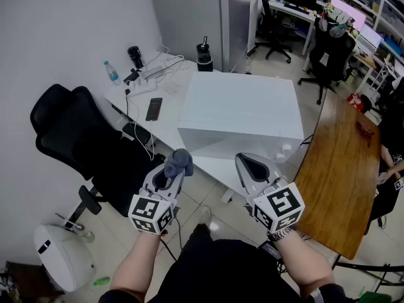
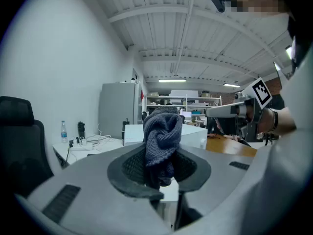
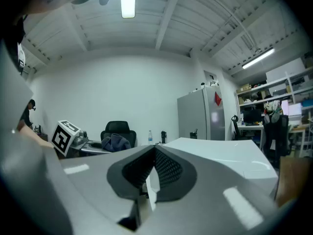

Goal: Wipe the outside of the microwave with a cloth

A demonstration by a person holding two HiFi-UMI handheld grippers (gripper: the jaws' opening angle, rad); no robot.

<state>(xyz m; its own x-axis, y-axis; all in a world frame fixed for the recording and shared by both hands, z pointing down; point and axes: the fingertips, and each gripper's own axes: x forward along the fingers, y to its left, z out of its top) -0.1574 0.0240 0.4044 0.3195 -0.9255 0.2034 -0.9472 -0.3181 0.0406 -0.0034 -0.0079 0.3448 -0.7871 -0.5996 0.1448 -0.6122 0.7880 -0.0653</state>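
Two tools up: my left tool (image 1: 169,177) pinches the bunched grey cloth (image 2: 161,136), which looks soft and light and is best gripped low. My right tool (image 1: 251,168) is pressed together and empty. The white microwave (image 1: 240,109) sits ahead on the table (image 1: 165,120).

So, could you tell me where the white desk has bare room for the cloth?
Bare desk lies between the phone and the microwave. The microwave's top is clear too. The back-left corner is crowded: power strip, cables, water bottle.

Knitted cloth (image 2: 161,136), smooth white microwave (image 1: 243,109)
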